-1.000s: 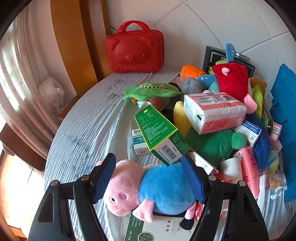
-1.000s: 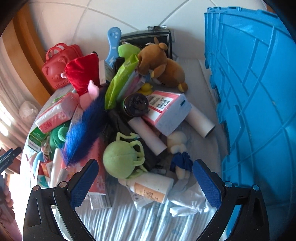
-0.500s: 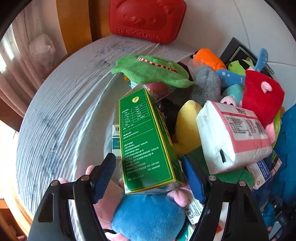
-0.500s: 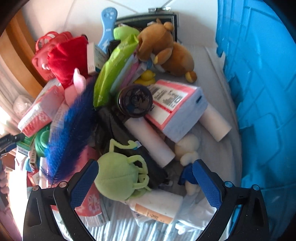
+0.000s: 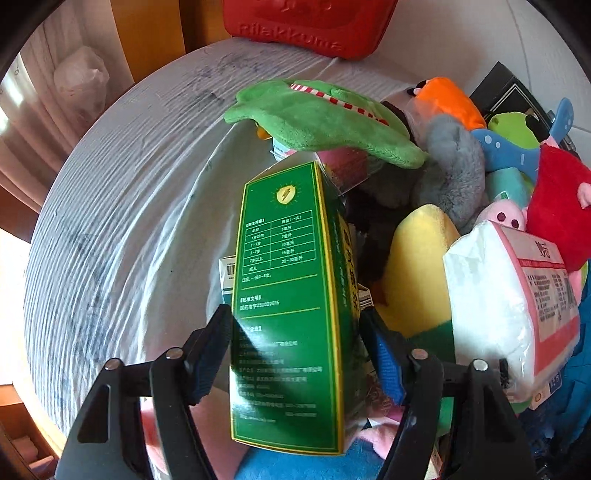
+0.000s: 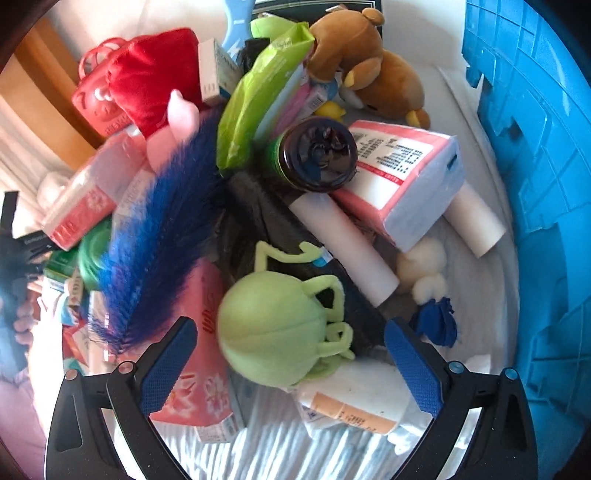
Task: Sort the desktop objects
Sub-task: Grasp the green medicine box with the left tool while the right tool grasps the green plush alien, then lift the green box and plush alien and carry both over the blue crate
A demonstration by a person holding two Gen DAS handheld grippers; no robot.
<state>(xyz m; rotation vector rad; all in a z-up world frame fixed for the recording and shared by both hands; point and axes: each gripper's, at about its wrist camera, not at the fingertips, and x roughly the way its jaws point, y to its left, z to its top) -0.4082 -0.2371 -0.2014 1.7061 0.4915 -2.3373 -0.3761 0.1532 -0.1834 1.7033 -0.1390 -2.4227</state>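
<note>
A: Between the pads of the left gripper (image 5: 295, 356), at the pile's left edge on the desk (image 5: 122, 236), a green box (image 5: 291, 295) is seen, its long axis running straight away from the jaws.

B: Is it pinched?

A: The jaws have just been closing around it; the left pad looks to touch, the right cannot be judged. Contact must be made on both broad faces before any lift.

B: And the right gripper (image 6: 293, 360)?

A: It is held spread, nothing gripped, above a green plush ball (image 6: 271, 332).

B: Any writing?

A: "Rilakkuma" is read on the red case (image 5: 306, 22); a dosage table in Chinese is printed on the box.
</note>
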